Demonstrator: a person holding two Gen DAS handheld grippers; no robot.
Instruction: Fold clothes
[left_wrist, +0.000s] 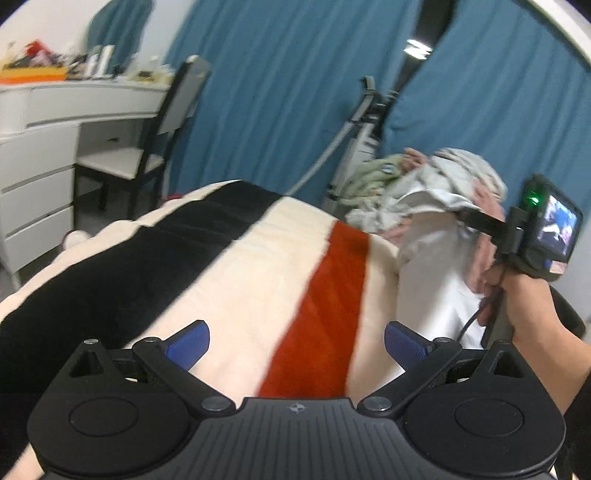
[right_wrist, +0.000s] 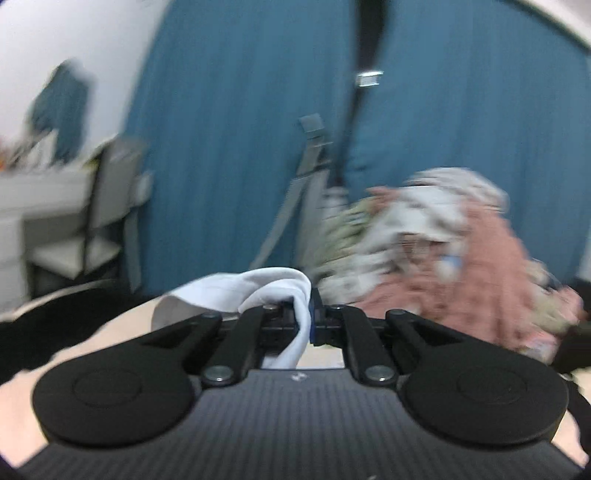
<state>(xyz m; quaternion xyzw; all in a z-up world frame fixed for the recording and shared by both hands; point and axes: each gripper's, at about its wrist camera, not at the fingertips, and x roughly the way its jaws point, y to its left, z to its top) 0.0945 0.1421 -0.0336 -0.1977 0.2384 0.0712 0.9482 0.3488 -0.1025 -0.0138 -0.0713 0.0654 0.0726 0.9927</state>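
Observation:
My left gripper (left_wrist: 297, 341) is open and empty, its blue pads wide apart above the striped blanket (left_wrist: 236, 266). My right gripper (right_wrist: 304, 317) is shut on a white garment (right_wrist: 258, 288), which bunches above the jaws and hangs down between them. In the left wrist view the right gripper (left_wrist: 469, 218) is held up at the right with the white garment (left_wrist: 432, 254) hanging from it down onto the bed. A pile of crumpled clothes (left_wrist: 417, 177), pale green, white and pink, lies behind it; it also shows in the right wrist view (right_wrist: 443, 236).
The bed carries a cream, black and red striped blanket. A white dresser (left_wrist: 40, 147) with clutter on top and a dark chair (left_wrist: 147, 147) stand at the left. Blue curtains (left_wrist: 280, 88) hang behind. A vacuum-like appliance (left_wrist: 365, 122) stands by the curtains.

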